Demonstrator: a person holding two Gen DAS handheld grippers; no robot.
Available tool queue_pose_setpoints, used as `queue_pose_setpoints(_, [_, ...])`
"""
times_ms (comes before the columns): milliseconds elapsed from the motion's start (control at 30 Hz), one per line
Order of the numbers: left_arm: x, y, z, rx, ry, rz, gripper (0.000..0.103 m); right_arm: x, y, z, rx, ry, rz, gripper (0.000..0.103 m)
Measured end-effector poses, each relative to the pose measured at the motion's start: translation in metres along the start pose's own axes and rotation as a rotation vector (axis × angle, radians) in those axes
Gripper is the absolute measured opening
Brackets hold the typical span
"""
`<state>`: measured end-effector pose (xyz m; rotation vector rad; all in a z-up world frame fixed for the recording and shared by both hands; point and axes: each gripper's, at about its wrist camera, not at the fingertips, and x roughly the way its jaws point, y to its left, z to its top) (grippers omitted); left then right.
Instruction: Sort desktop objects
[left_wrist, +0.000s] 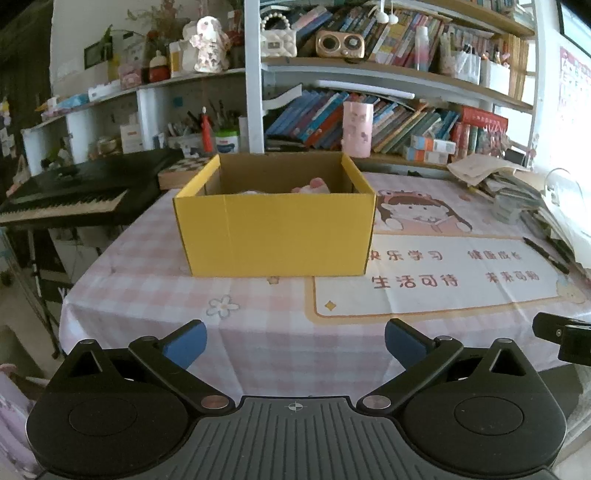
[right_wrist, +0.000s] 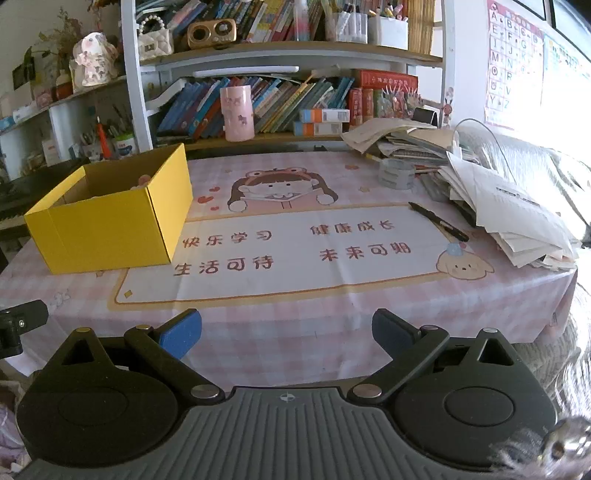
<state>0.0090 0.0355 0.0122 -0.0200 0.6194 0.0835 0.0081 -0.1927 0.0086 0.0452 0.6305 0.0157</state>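
Observation:
An open yellow cardboard box (left_wrist: 275, 232) (right_wrist: 110, 229) stands on the pink checked tablecloth, with something pink and white (left_wrist: 314, 186) showing inside it. A black pen (right_wrist: 437, 221) (left_wrist: 545, 254) lies on the cloth at the right, beside a paper pile. A grey tape roll (right_wrist: 397, 173) sits further back. My left gripper (left_wrist: 295, 341) hangs open before the table's near edge, facing the box, with nothing between its blue pads. My right gripper (right_wrist: 288, 334) is open too, held wide at the near edge and holding nothing.
A heap of papers and books (right_wrist: 498, 206) fills the table's right side. A pink cup (right_wrist: 238, 112) and shelves of books stand at the back. A keyboard piano (left_wrist: 74, 195) sits left of the table. The printed mat (right_wrist: 303, 243) covers the middle.

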Motion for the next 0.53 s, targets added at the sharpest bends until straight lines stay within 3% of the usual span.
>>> queue_pose_setpoints(533, [0.0045,0.0030,0.0003,-0.006,0.016,0.003,0.103,0.0007,0.0005,-0.0026,0.001,0.006,0.000,0.099])
